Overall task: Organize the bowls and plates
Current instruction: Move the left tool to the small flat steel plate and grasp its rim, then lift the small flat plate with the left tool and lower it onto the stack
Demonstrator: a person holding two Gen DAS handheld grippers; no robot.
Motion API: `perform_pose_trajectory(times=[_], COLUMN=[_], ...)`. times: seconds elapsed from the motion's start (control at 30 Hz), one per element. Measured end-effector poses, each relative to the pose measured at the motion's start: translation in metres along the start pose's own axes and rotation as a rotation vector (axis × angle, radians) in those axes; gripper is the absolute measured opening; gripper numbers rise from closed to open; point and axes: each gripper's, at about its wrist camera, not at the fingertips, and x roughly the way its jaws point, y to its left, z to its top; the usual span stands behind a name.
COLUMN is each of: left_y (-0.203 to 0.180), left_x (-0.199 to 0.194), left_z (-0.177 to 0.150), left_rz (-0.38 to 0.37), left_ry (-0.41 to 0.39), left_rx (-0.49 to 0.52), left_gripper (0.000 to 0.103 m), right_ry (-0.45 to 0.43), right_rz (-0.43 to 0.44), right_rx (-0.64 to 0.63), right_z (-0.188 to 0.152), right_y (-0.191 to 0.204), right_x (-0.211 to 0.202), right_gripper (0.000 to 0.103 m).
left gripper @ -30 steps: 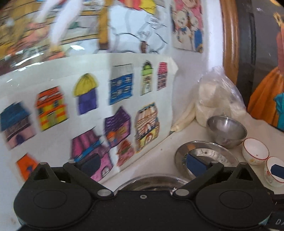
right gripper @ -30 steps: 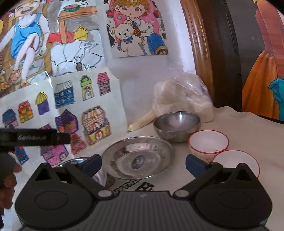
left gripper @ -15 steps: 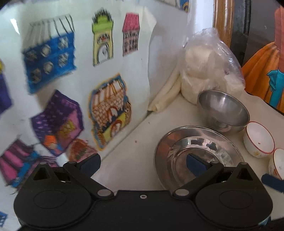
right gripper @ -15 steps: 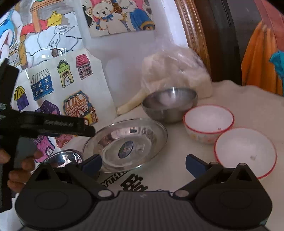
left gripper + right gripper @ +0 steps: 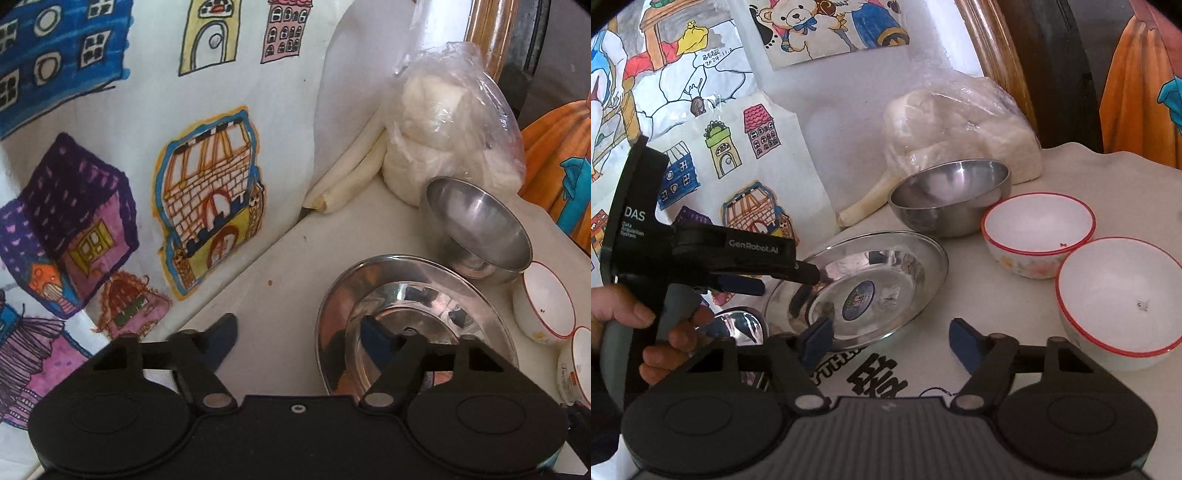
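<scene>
Steel plate [image 5: 413,295] rim lies between the closing left gripper [image 5: 301,341] jaws; closing right gripper [image 5: 892,341] jaws pinch nothing.

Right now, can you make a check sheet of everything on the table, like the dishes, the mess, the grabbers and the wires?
Surface: pale table, black lettering near the front edge.
Job's things: shiny steel plate; round steel bowl behind it; two white bowls with red rims to the right; part of another shiny dish at the left.
Clutter: clear plastic bag of white lumps; pale roll against the wall.
Grippers: left gripper closing over the plate's rim, not yet pinching; right gripper closing, nothing between its fingers.
Cables: nothing seen.
Surroundings: coloured house drawings on the wall; wooden frame.
</scene>
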Motion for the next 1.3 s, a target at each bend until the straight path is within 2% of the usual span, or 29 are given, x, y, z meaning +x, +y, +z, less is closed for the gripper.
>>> perform_pose_trajectory(times=[0.13, 0.3, 0.33, 0.4, 0.8, 1.3], left_y=[-0.004, -0.012, -0.014, -0.018, -0.02, -0.039], left_x=[0.001, 0.0, 0.0, -0.001, -0.013, -0.039], left_z=[0.001, 0.002, 0.002, 0.002, -0.007, -0.034], left_rz=[-0.013, -0.052, -0.057, -0.046, -0.053, -0.102], left_ry=[0.006, 0.01, 0.01, 0.005, 0.026, 0.019], left_rx=[0.0, 0.012, 0.017, 0.03, 0.01, 0.01], left_gripper=[0.055, 0.027, 0.025, 0.025, 0.024, 0.024], right_ry=[0.0, 0.002, 0.001, 0.005, 0.013, -0.002], right_rz=[0.012, 0.034, 0.041, 0.049, 0.014, -0.029], right_rx=[0.013, 0.035, 0.038, 0.047, 0.068, 0.065], right_z=[0.0, 0.0, 0.0, 0.0, 0.003, -0.002], right_y=[-0.002, -0.004, -0.004, -0.005, -0.007, -0.011], right_x=[0.0, 0.001, 0.001, 0.002, -0.009, -0.054], right_gripper=[0.062, 0.049, 0.047, 0.04, 0.031, 0.03])
